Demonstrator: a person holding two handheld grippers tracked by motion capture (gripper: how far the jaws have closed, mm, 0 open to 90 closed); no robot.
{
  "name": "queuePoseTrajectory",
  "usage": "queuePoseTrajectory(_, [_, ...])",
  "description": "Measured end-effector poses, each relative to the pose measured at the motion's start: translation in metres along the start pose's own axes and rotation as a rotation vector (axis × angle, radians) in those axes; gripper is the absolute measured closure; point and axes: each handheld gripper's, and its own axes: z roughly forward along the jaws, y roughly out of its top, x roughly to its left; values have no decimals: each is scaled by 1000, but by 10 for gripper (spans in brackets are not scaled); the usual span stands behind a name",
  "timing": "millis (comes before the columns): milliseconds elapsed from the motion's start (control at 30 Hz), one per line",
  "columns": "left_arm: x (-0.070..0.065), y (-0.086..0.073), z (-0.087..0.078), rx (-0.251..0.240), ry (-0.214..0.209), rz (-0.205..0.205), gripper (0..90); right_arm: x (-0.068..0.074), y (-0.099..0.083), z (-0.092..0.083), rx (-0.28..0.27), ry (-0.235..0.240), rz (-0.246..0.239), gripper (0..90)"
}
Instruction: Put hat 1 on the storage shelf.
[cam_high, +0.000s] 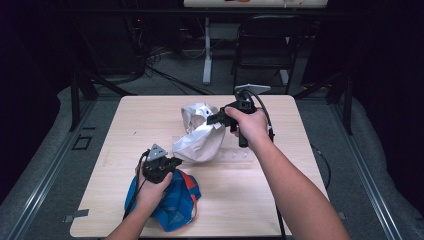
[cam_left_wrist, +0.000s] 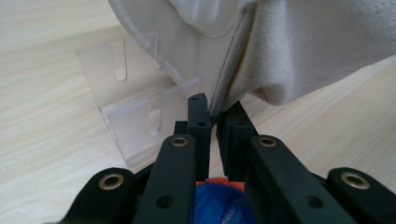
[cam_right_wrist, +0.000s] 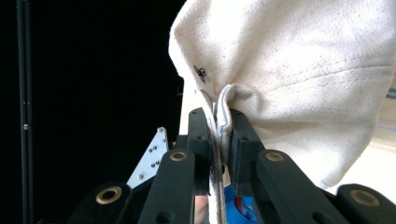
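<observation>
A white cloth cap (cam_high: 199, 139) hangs crumpled over the middle of the wooden table (cam_high: 250, 200), held between both grippers. My right gripper (cam_high: 212, 119) is shut on a folded seam at the cap's far upper side; in the right gripper view the fabric (cam_right_wrist: 299, 70) is pinched between the jaws (cam_right_wrist: 218, 122). My left gripper (cam_high: 176, 161) grips the cap's lower near edge, and the left gripper view shows that rim (cam_left_wrist: 233, 70) squeezed between its jaws (cam_left_wrist: 214, 112). A blue and orange cap (cam_high: 172, 202) lies under my left hand.
A clear plastic stand (cam_left_wrist: 135, 116) with slots sits on the table under and behind the white cap (cam_high: 235, 155). A black folding chair (cam_high: 265, 45) and a white table leg (cam_high: 207, 50) stand beyond the far edge. Dark floor surrounds the table.
</observation>
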Motion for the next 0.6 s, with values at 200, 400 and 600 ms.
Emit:
queuePoseTrajectory(200, [0, -1, 3, 8, 5, -2, 840, -7, -1, 8, 2, -12, 19, 817])
queuePoseTrajectory(400, [-8, 0, -3, 2, 24, 48, 784, -9, -2, 3, -11, 6, 16, 756])
queuePoseTrajectory(600, [-9, -1, -18, -15, -2, 32, 669, -9, -7, -8, -25, 3, -17, 687])
